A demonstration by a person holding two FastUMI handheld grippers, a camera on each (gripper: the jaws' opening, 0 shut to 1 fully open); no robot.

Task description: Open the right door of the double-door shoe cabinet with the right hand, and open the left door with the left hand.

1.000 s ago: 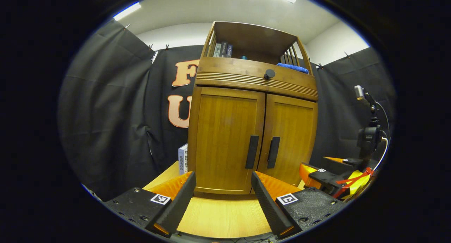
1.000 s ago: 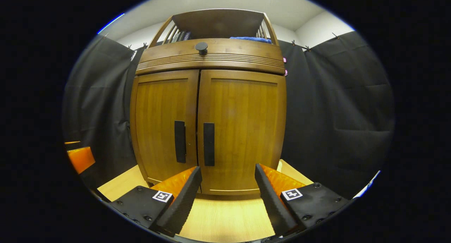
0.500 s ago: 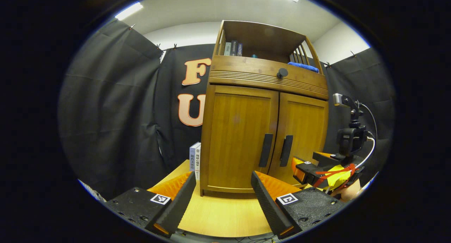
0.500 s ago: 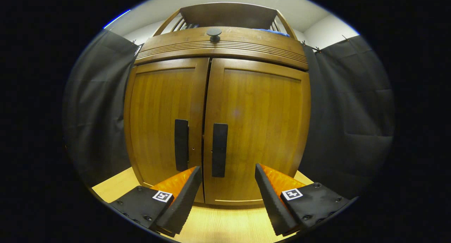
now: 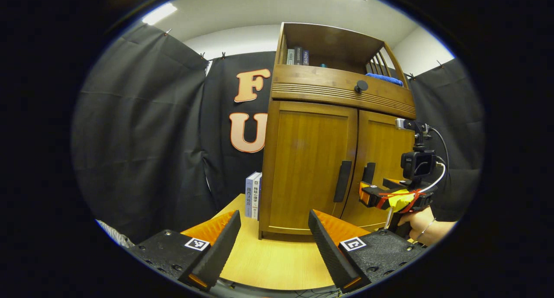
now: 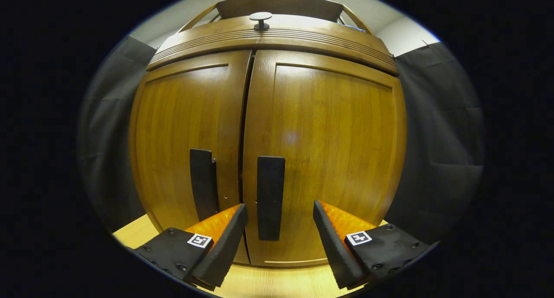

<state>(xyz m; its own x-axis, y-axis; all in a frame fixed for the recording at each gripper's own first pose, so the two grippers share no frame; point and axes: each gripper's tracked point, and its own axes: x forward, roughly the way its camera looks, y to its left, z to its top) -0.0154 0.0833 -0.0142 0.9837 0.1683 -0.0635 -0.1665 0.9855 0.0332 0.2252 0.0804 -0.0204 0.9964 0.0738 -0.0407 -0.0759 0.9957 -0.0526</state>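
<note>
From my right gripper view the shoe cabinet [image 6: 268, 129] crowds the frame, so its top shelf is cut to a sliver at twelve o'clock and I cannot make out what sits there. Both doors are shut: warm, glossy wood with a vertical grain and framed panels. The right door [image 6: 324, 151] carries a flat dark bar handle [image 6: 270, 197] whose lower end drops between my right gripper [image 6: 280, 233] fingers, which stand wide apart and touch nothing; the left door [image 6: 186, 138] has a matching handle [image 6: 203, 183] at eight o'clock. A round dark knob [image 6: 260, 17] sits on the ribbed band above. In the left gripper view the cabinet stands at one o'clock on a pale wooden tabletop [image 5: 277, 263], with upright books [image 5: 253, 195] tucked against its left side and a blue cloth [image 5: 384, 78] on the shelf. My left gripper [image 5: 274, 241] is spread wide, well short of the doors. A hand [image 5: 417, 226] at four o'clock is partly cut off.
</note>
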